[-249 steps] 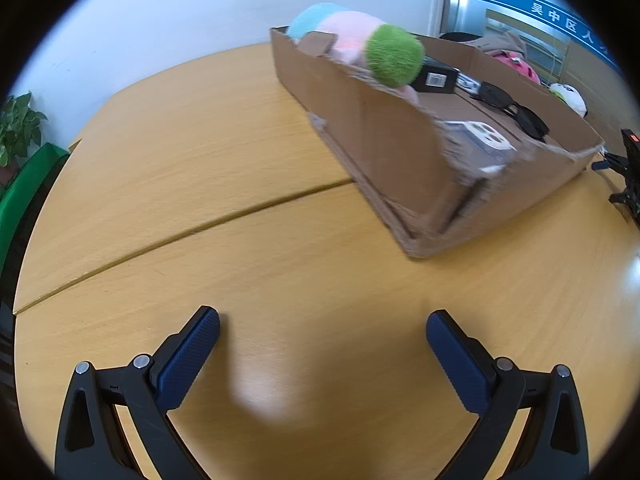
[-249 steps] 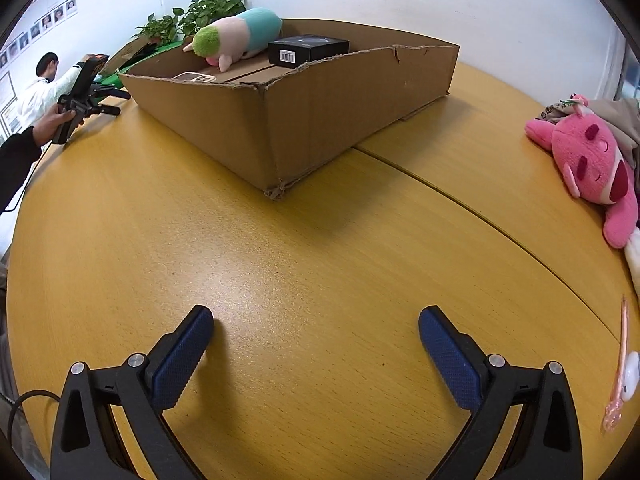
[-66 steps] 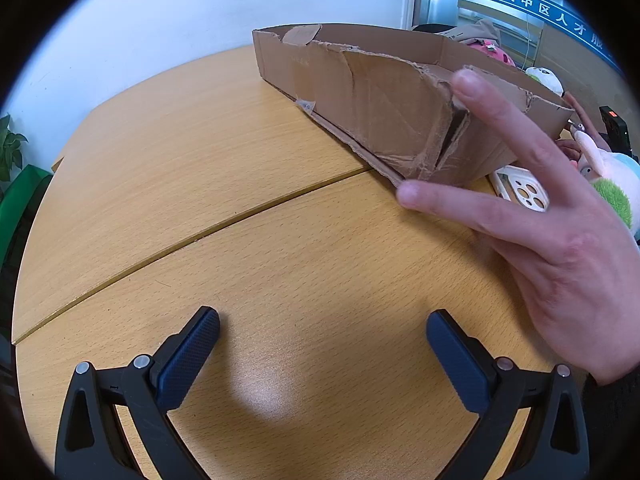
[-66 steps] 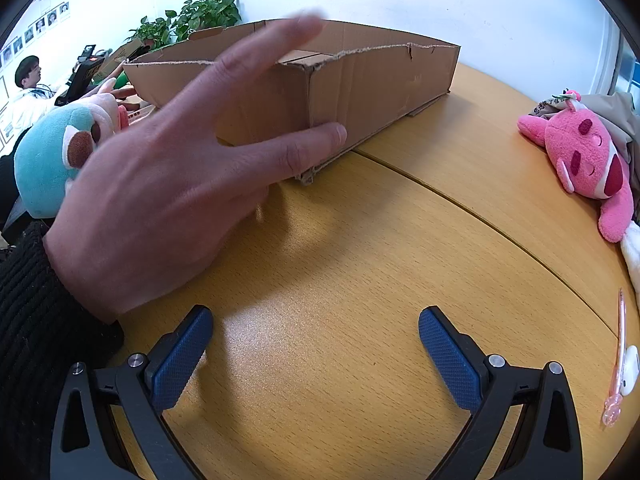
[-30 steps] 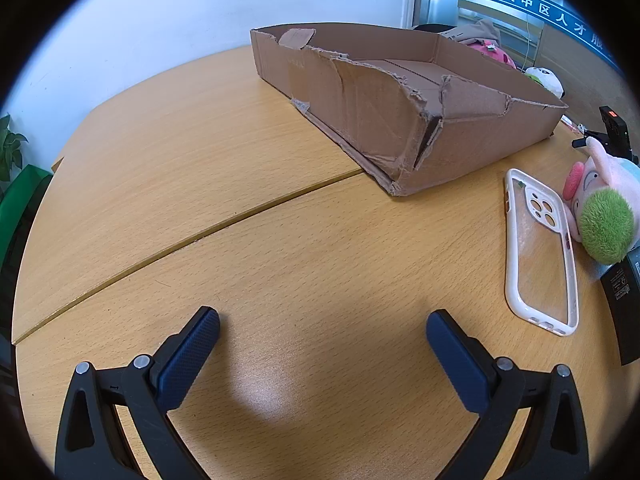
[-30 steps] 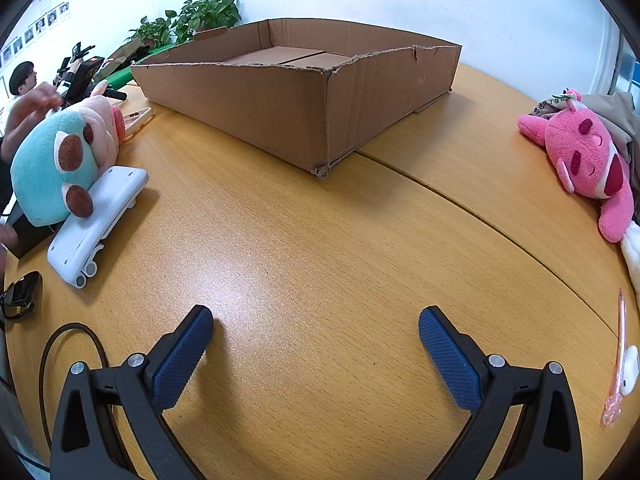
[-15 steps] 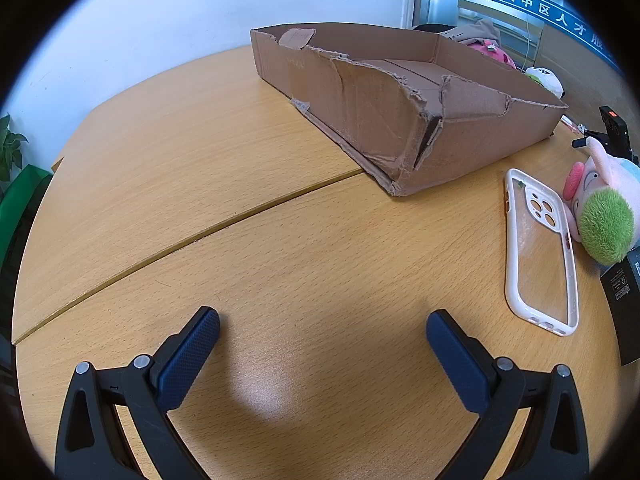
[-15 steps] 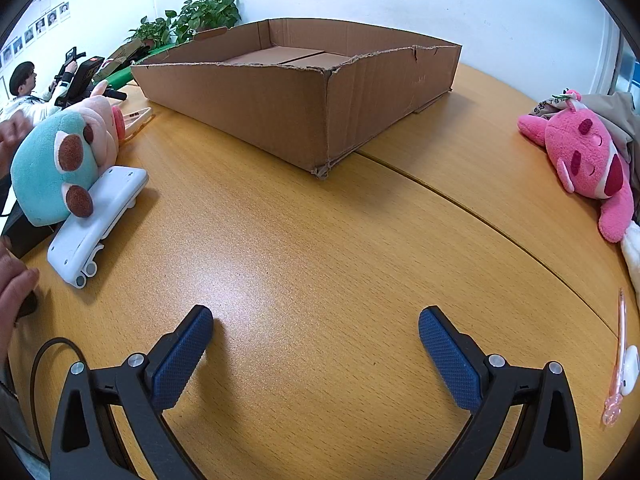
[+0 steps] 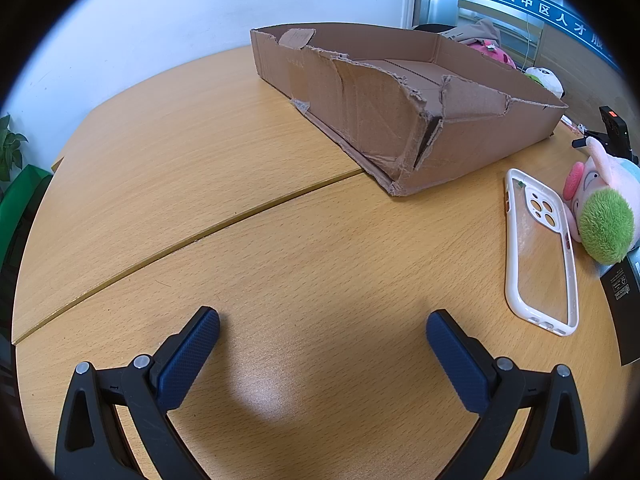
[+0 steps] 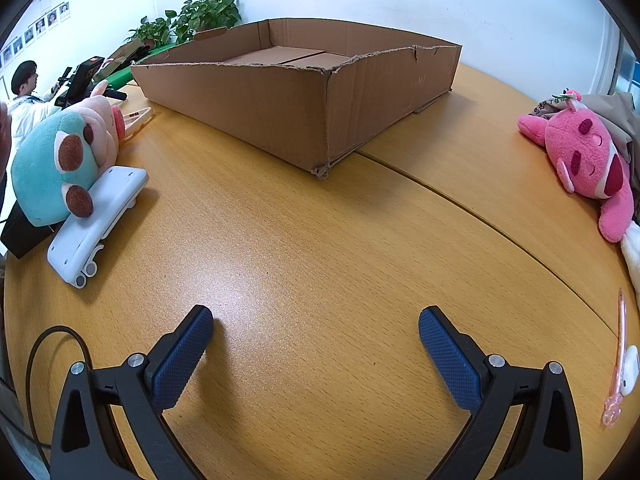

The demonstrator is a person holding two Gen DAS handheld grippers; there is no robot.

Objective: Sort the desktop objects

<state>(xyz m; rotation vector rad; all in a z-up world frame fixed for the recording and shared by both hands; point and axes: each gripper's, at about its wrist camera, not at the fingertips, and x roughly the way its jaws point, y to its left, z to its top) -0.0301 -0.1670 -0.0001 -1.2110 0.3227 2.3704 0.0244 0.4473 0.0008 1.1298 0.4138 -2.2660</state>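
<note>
Left wrist view: your left gripper (image 9: 323, 330) gapes over bare wood — white phone case (image 9: 540, 252) near. Your right gripper (image 10: 316, 328) spread too — shallow brown cardboard box (image 10: 280, 108) ahead.

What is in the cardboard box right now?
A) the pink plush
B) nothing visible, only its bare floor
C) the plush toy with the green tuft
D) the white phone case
B: the cardboard box shows only bare floor; the white phone case and green-tufted plush toy lie beside it on the table.
</note>
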